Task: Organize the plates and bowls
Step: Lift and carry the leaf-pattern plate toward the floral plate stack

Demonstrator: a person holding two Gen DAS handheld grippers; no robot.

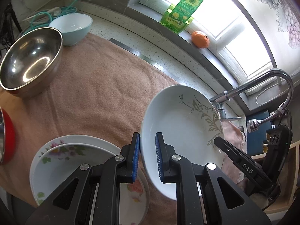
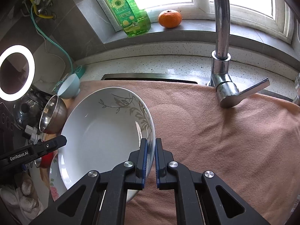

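White plate [image 1: 180,131] lifted over the pink towel [image 1: 97,93], left claw [image 1: 147,155] clamped on one rim, right claw [image 2: 151,161] on the opposite rim, floral plates [image 1: 61,161] stacked beside, steel bowl [image 1: 30,63] farther off.

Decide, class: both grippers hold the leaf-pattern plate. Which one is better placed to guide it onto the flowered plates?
Left, probably. The left gripper clamps the leaf-pattern plate on the rim nearest the flowered plates, which lie directly beside it. The right gripper grips the opposite rim, farther from them.
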